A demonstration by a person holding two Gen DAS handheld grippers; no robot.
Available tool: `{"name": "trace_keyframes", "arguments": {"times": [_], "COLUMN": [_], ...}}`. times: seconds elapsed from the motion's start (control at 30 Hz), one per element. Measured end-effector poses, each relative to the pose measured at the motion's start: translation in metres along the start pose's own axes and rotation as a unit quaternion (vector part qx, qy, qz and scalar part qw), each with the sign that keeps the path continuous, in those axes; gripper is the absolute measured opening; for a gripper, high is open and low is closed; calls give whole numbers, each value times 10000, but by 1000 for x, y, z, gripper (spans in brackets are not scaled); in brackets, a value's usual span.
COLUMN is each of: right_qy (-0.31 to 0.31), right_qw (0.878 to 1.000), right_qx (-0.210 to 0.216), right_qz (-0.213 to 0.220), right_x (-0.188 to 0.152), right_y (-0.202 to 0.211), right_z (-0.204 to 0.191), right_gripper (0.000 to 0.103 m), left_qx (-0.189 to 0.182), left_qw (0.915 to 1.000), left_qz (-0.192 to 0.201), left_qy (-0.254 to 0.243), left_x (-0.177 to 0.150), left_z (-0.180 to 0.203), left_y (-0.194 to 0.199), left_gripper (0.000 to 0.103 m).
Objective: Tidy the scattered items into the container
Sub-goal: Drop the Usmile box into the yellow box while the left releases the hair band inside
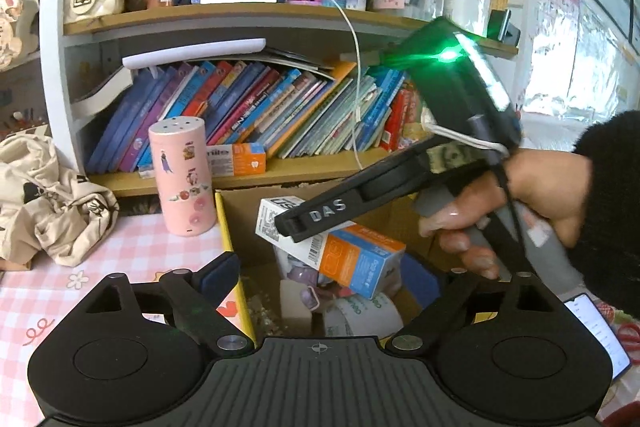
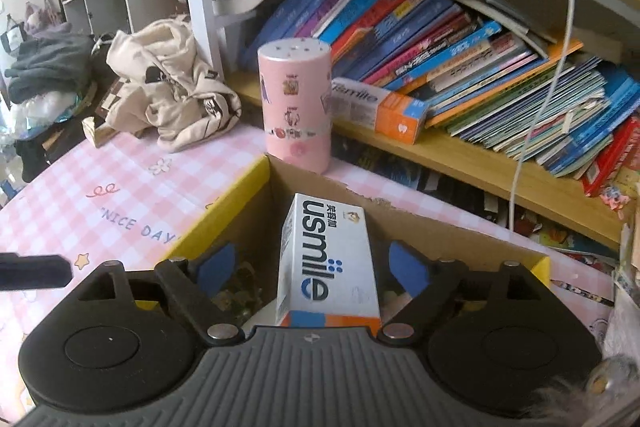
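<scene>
The cardboard box [image 2: 248, 211], yellow along its rim, stands on the pink checked bench [image 2: 80, 187] near the back edge below the bookshelf [image 2: 460, 155]. Inside, a white, blue and orange toothpaste carton [image 2: 328, 259] leans across a cup [image 1: 360, 315] and other small items too jumbled to name. The right claw [image 2: 312, 269] points down into the box, its blue pads spread and clear of the carton between them (released, not gripping). The right hand [image 1: 520, 203] grips its handle. The left claw [image 1: 340, 277] is open and empty above the box. The carton reads "usmile"; the bench cloth says "NICE DAY"; a pink canister [image 2: 296, 103] stands behind the box.
</scene>
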State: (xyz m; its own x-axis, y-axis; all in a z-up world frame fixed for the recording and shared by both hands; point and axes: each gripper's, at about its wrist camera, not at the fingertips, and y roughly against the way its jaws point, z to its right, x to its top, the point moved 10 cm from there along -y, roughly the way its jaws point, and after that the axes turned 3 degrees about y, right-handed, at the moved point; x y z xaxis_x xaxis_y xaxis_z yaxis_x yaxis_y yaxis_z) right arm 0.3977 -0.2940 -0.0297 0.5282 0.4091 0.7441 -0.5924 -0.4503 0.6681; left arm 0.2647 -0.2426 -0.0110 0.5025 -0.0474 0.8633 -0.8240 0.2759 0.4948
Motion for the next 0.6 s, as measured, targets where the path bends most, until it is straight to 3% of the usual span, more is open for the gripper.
{"name": "trace_keyframes", "arguments": {"times": [0.23,0.6], "right_qy": [-283,-756], "right_qw": [9989,9890], "right_qx": [-224,-1011], "right_qz": [291,770], "right_x": [-12,-45], "right_y": [36,96], "right_z": [-4,-17], "right_gripper": [87,90], "left_qx": [18,214], "left_qw": [10000,9993], "left_qz": [74,101], "left_qy": [60,306], "left_x": [-5,-28], "left_z": [-3,-29], "left_y": [19,56], "left_gripper": [91,91]}}
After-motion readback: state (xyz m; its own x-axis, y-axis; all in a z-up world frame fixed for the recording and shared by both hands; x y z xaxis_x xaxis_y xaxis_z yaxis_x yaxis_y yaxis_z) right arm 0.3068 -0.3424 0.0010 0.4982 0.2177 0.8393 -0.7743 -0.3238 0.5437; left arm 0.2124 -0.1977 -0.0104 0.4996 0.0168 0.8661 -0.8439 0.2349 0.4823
